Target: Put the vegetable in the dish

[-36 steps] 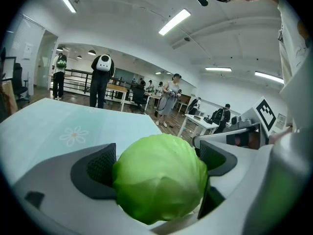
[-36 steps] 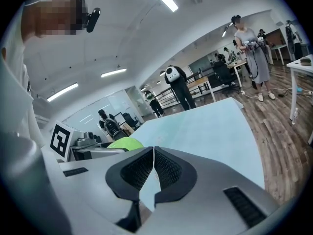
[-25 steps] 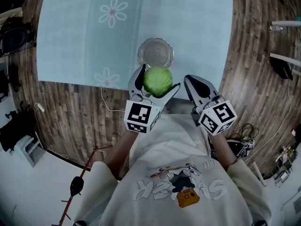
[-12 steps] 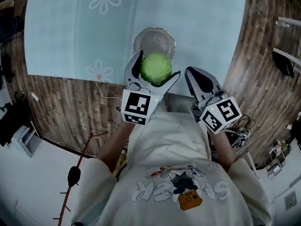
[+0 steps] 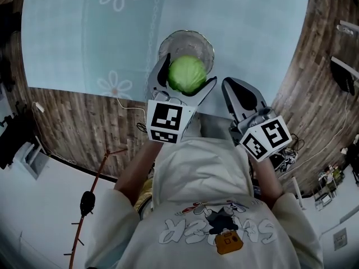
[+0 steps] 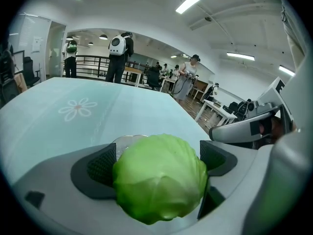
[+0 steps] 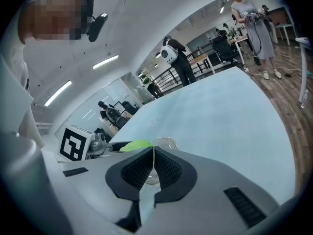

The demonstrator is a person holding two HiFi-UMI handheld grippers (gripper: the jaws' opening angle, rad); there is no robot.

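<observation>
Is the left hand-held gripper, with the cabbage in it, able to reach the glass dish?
Probably yes. The left hand-held gripper holds the cabbage over the near edge of the glass dish; nothing lies between them, and the shut right hand-held gripper is off to the side.

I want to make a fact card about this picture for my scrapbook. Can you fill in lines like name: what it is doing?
Vegetable: round green cabbage, held up in the air
Left side: left tongs, shut on the cabbage, one pad on each side
Right side: right tongs, shut, holding nothing
Dish: clear glass dish with a wavy rim, just beyond the cabbage, nothing seen in it
Table cover: light blue flowered tablecloth, under the dish
Job: not done yet, the cabbage is not in the dish
</observation>
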